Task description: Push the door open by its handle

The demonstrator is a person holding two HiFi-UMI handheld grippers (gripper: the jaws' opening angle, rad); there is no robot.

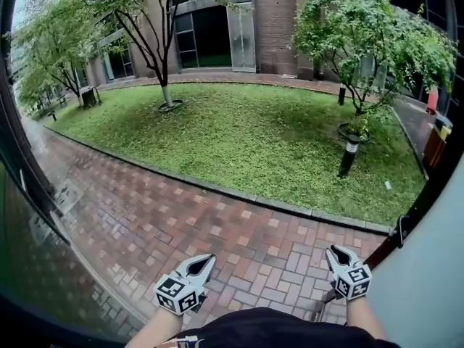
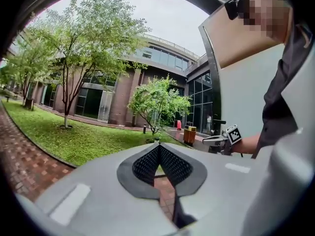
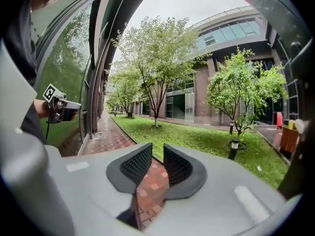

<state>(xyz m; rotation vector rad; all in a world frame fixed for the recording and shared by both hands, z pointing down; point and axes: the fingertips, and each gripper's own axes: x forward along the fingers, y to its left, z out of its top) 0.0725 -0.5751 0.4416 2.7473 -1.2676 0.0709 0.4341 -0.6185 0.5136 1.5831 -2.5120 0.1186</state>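
Note:
The pale door leaf (image 1: 428, 267) stands swung open at the right, and a small dark handle (image 1: 401, 230) shows on its dark edge. My right gripper (image 1: 335, 251) hangs just left of that edge, apart from the handle. Its jaws are open over the brick paving with nothing between them (image 3: 157, 154). My left gripper (image 1: 206, 259) is held low in the middle of the doorway. The tips of the left gripper (image 2: 159, 145) meet, so it is shut on nothing. The left gripper view also shows the right gripper (image 2: 224, 137) beside the door (image 2: 241, 92).
A dark glass panel (image 1: 29, 252) lines the left side. Red brick paving (image 1: 217, 223) runs ahead to a kerb and a lawn (image 1: 246, 136) with trees. A short black bollard lamp (image 1: 349, 154) stands on the grass at the right.

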